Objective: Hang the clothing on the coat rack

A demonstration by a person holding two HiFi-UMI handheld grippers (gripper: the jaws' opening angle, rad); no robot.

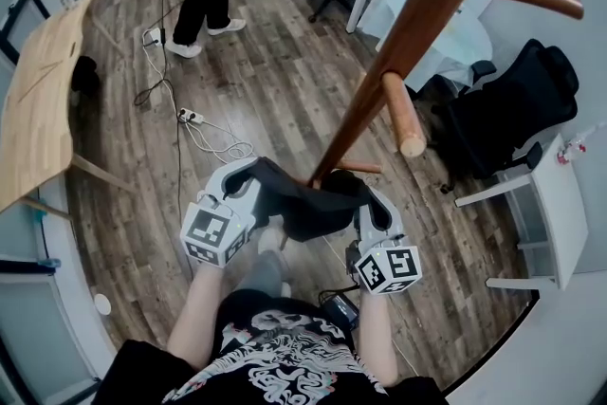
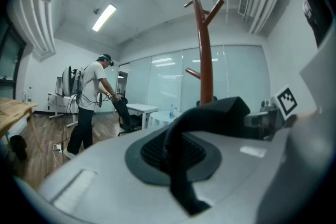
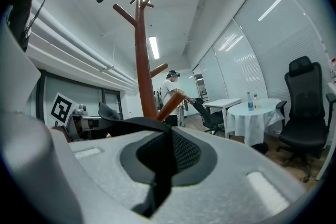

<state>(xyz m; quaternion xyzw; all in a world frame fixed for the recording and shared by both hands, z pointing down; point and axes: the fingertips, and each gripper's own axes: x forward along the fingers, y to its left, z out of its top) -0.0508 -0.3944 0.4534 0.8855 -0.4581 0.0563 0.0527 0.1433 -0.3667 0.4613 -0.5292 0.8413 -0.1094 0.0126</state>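
1. Head view
   - Printed black T-shirt [image 1: 275, 356] of the person is filling the bottom edge, with both forearms reaching forward.
   - Left hand-held gripper [image 1: 248, 170] and right hand-held gripper [image 1: 366, 194] are each pinching one end of the clothing [image 1: 308, 204].
   - This dark, limp, matte fabric is sagging between them, low against the trunk of the coat rack [image 1: 398, 52].
   - A peg [image 1: 403, 119] of smooth reddish-brown turned wood with a rounded tip is slanting out above the clothing.
   - Wood-plank floor [image 1: 266, 71] is lying below, with cables trailing across it.

2. Left gripper view
   - Left hand-held gripper [image 2: 176, 157] is showing grey moulded shells and ribbed dark pads, pressed together on a fold of the clothing [image 2: 215, 110].
   - The coat rack [image 2: 203, 50] is standing just beyond, its pegs forking upward near the top.
   - A second person [image 2: 89, 107] is standing well apart.

3. Right gripper view
   - Right hand-held gripper [image 3: 163, 165] is clamping the other end of the clothing [image 3: 131, 124] between mesh-textured pads.
   - The coat rack [image 3: 140, 60] is rising close behind it.
   - A black office chair [image 3: 304, 107] is standing at the right.

4. Handling note (judgement)
   - The clothing is hanging below every peg, so both ends need raising together.
   - Fabric should stay taut enough to open a loop or collar, which is then lowered over a rounded tip.
   - The pegs slant upward, so cloth should seat at the trunk junction.
   - Smooth wood gives little friction, so releasing only once the weight settles seems wise.
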